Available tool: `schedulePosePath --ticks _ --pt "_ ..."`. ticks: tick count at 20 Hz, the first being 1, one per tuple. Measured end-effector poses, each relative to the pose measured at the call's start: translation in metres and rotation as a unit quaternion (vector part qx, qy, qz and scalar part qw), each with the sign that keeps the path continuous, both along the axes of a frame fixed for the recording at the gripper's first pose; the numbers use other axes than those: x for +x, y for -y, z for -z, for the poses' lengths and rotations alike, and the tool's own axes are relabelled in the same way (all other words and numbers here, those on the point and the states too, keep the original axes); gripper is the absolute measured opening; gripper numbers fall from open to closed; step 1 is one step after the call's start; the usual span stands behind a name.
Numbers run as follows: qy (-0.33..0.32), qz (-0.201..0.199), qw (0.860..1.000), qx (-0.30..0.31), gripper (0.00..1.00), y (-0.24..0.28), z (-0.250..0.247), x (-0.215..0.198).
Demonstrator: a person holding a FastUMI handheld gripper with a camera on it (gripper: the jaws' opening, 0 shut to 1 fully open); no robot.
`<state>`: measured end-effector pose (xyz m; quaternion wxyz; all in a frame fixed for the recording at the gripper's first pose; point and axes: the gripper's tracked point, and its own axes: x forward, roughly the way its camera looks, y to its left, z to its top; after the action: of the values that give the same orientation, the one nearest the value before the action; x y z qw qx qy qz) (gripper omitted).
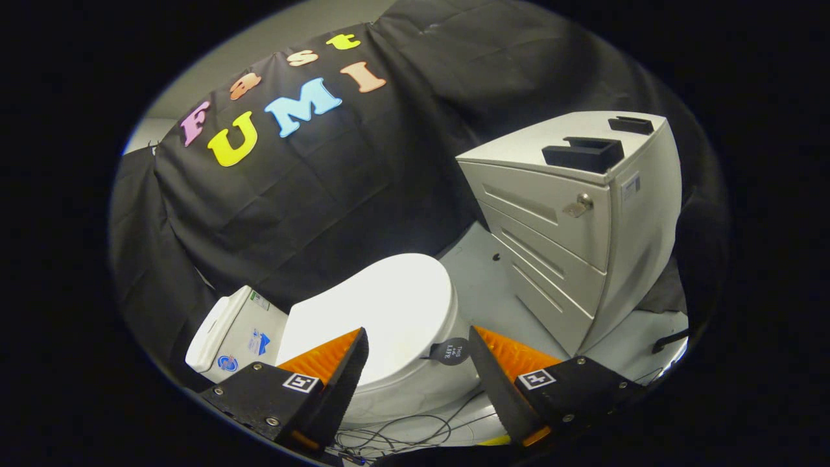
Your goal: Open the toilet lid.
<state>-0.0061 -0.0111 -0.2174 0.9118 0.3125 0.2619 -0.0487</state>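
Now tongs (418, 337) gape over closed toilet lid (376, 305); round tab (452, 351) reads "THIS LIFE"

Glossy smooth toilet lid (382, 305), matt painted-metal drawer cabinet (570, 214), creased matt cloth wall (337, 181), ribbed jaws spread apart.

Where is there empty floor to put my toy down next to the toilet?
The best bare patch is the pale floor between the toilet's closed lid and the drawer cabinet. Another strip lies past the cabinet's near corner. Right below the open gripper, loose cables clutter the floor, so skip that spot. The toilet tank sits tight against the black cloth.
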Motion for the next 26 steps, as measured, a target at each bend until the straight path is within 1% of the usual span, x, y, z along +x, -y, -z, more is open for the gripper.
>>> schedulePosePath --ticks 2,4,5,9,13,15,19,23,25,26 --pt "-0.018 0.014 0.999 0.028 0.95 0.003 0.011 -0.008" --pt "-0.038 0.041 0.997 0.045 0.95 0.007 0.026 -0.011" --pt "-0.043 0.046 0.997 0.052 0.95 0.008 0.028 -0.010" --pt "-0.066 0.051 0.994 0.076 0.95 0.000 0.043 0.000" --pt "-0.120 0.041 0.988 0.088 0.93 -0.006 0.076 0.003" --pt "-0.124 0.048 0.986 0.101 0.94 -0.005 0.083 0.009" --pt "-0.116 0.065 0.981 0.141 0.88 -0.009 0.095 0.021" --pt "-0.125 0.084 0.977 0.153 0.80 -0.009 0.112 0.022" --pt "-0.122 0.091 0.976 0.157 0.74 -0.006 0.114 0.028" --pt "-0.120 0.093 0.975 0.160 0.66 -0.005 0.117 0.028"
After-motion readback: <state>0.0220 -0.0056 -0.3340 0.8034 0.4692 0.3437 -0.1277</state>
